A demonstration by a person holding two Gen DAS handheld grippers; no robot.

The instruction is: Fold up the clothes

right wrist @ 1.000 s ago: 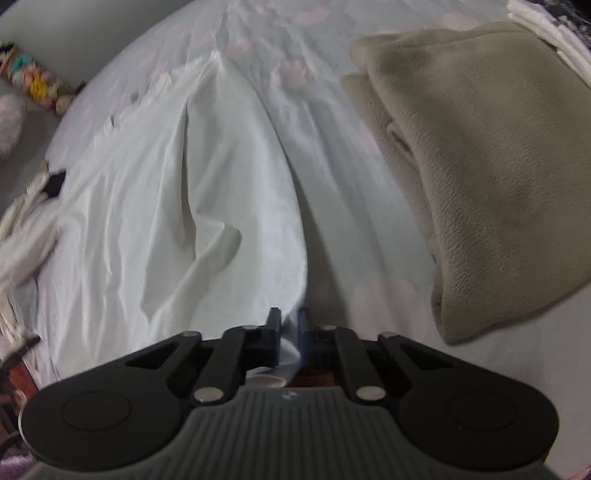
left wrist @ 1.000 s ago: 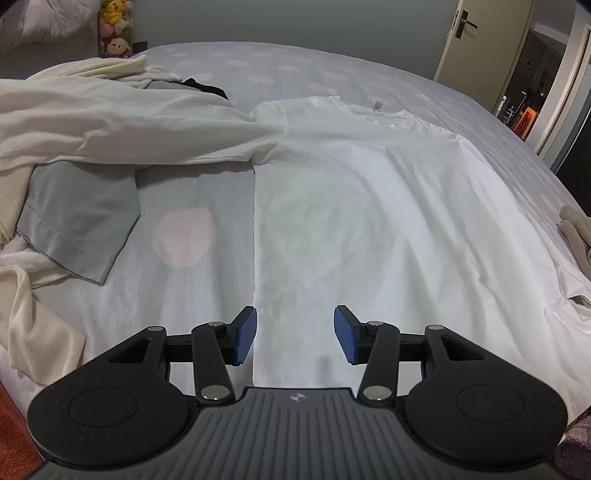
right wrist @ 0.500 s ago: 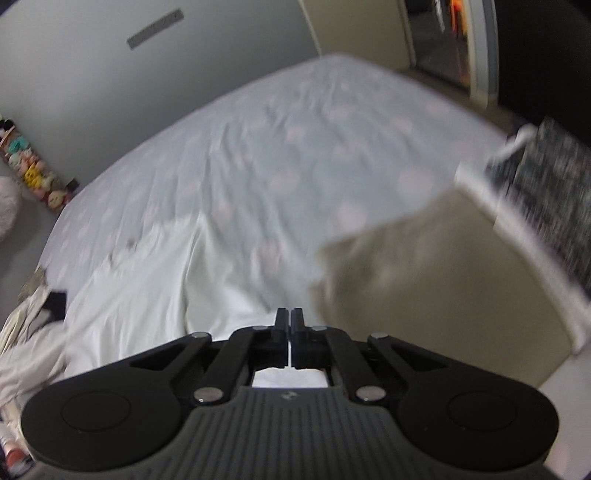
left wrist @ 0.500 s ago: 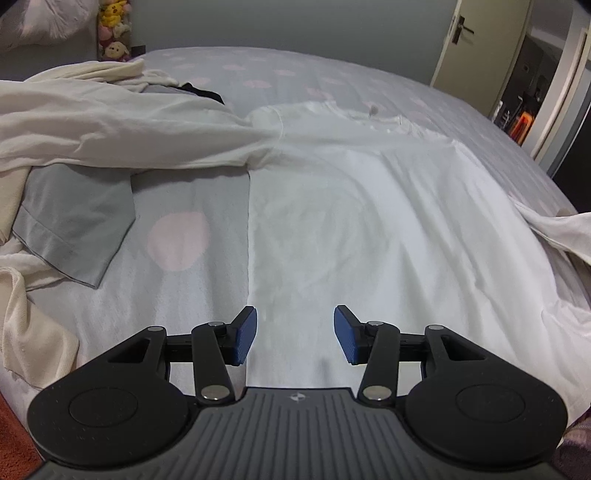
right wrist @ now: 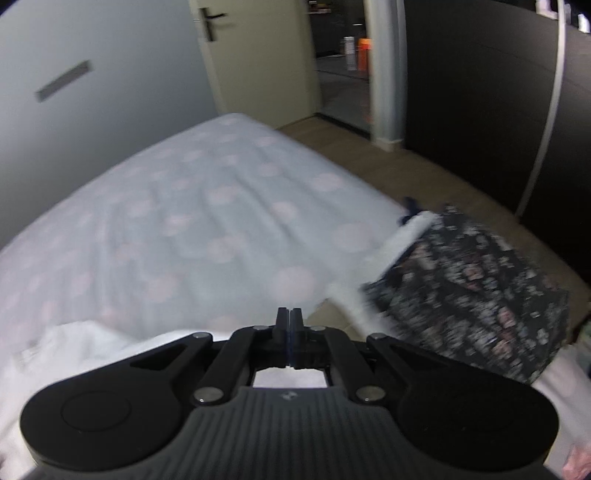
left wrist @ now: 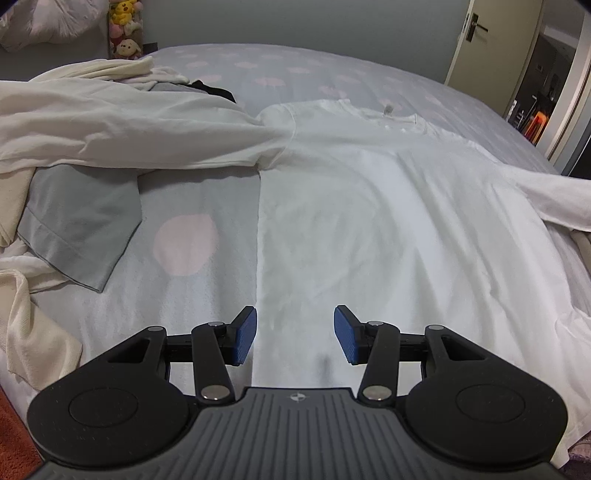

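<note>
A white T-shirt (left wrist: pixel 388 221) lies spread flat on the spotted bed sheet (left wrist: pixel 184 240), collar at the far end. My left gripper (left wrist: pixel 295 334) hovers open over the shirt's near hem, by its left edge, with nothing between the blue pads (left wrist: pixel 245 338). The shirt's right sleeve (left wrist: pixel 554 195) is lifted and drawn inward over the body. My right gripper (right wrist: pixel 290 321) is shut, with white shirt cloth (right wrist: pixel 92 350) hanging under it; the pinch point itself is hidden by the fingers. The right wrist view is blurred.
A cream long-sleeved garment (left wrist: pixel 110 129) and a grey cloth (left wrist: pixel 81 221) lie to the left of the shirt. Plush toys (left wrist: pixel 125 26) stand at the far wall. A dark patterned folded cloth (right wrist: pixel 472 295) sits at the bed's right edge, near an open door (right wrist: pixel 258 55).
My right gripper has risen and swung up from the bed, carrying the shirt's right sleeve inward; the beige folded cloth has left its view. The left gripper has stayed put, open.
</note>
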